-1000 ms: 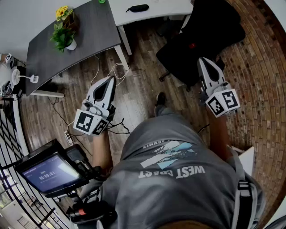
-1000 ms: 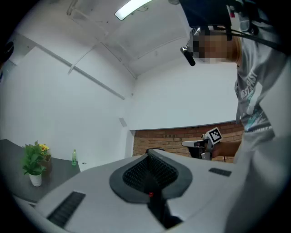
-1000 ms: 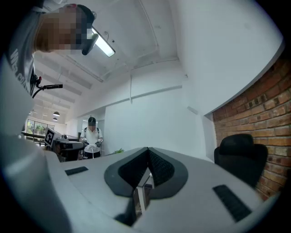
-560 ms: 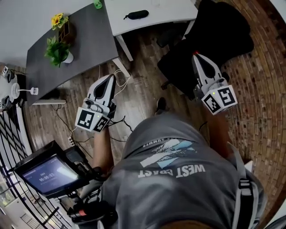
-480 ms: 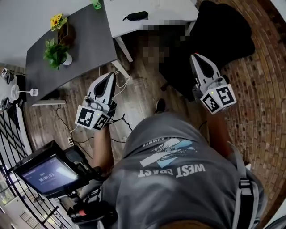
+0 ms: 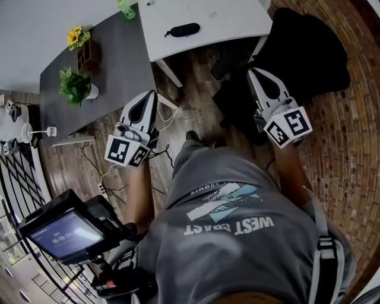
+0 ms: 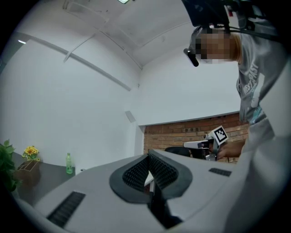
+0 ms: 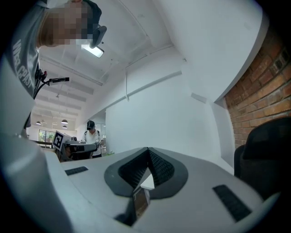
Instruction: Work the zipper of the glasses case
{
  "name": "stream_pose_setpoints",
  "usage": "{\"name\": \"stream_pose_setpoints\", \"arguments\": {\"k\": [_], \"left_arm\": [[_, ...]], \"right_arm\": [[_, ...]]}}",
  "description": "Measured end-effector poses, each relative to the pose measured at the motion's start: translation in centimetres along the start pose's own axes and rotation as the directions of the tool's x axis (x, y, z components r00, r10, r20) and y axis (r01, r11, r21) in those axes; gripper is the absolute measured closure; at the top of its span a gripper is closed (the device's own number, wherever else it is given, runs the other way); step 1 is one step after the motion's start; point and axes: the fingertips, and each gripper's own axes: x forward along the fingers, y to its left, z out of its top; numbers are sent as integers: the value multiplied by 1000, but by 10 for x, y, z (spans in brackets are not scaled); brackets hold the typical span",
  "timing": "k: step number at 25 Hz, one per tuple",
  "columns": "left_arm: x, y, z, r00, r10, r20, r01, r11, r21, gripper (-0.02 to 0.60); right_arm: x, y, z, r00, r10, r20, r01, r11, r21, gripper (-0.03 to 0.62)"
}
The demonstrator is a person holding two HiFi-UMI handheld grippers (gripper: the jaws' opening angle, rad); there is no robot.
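Observation:
A black glasses case (image 6: 182,29) lies on the white table (image 6: 225,18) at the top of the head view, well ahead of both grippers. My left gripper (image 6: 148,98) is held over the wooden floor near the grey desk's corner, jaws together and empty. My right gripper (image 6: 256,76) hovers over the black chair, jaws also together and empty. In the left gripper view my left gripper (image 7: 148,156) is shut and points level at a white wall. The right gripper view shows my right gripper (image 8: 148,150) shut, with nothing between its tips.
A dark grey desk (image 6: 107,65) carries a potted plant (image 6: 76,86), a box of yellow flowers (image 6: 83,44) and a green bottle (image 6: 127,8). A black chair (image 6: 297,53) stands right of the white table. Cables (image 6: 166,116) trail on the floor. A monitor (image 6: 59,234) sits at lower left.
The view has advanced toward the white table, so the case and tabletop show more fully. Both grippers have risen forward, staying shut and empty.

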Motion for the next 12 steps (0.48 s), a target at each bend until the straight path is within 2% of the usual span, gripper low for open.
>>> {"name": "stream_pose_setpoints", "arguments": {"k": [8,12], "left_arm": [[42,84,-11,999,12,42,-11,1000,-24,577],[63,142,-25,998,5,66,-2,999,-45,577]], "right_arm": [[79,-22,-10,999,-33,-36,32,999,-15,599],[135,-27,-17,997,-57,-49,55,998,-39,599]]}}
